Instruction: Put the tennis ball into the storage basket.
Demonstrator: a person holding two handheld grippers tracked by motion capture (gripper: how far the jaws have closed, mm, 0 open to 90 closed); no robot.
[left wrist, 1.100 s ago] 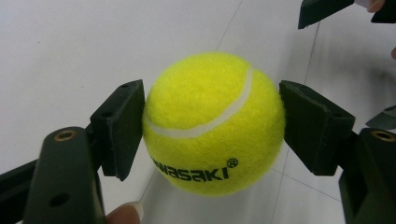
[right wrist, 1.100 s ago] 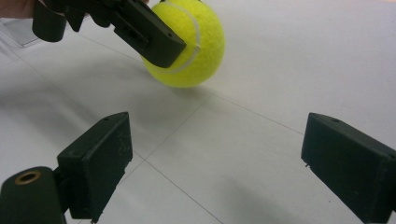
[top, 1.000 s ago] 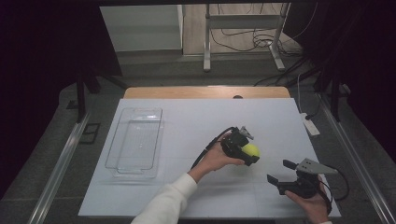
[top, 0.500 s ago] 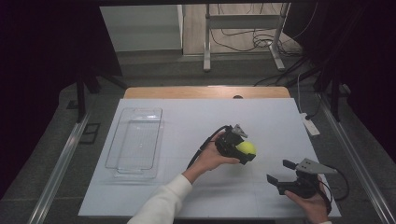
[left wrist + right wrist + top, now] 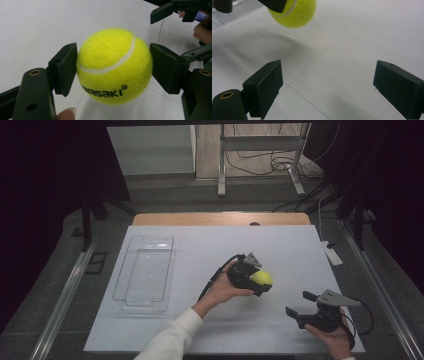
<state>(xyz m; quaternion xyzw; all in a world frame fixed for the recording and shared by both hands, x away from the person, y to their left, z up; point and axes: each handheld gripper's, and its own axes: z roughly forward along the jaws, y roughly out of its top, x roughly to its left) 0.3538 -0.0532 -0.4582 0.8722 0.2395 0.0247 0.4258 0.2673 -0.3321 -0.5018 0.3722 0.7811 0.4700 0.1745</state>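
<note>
In the high view, the left claw (image 5: 259, 281) sits just right of the frame's centre, clamped on a yellow tennis ball (image 5: 261, 278) and holding it above the white counter (image 5: 210, 245). The left gripper view shows the ball (image 5: 114, 65) in the middle of the frame, with a black pad pressed against each side and dark lettering along its lower part. The right claw (image 5: 299, 304) rests at the lower right of the high view, near the ball but apart from it, its jaws spread wide with nothing between them. A clear plastic tray (image 5: 145, 272) lies on the counter at the centre left.
</note>
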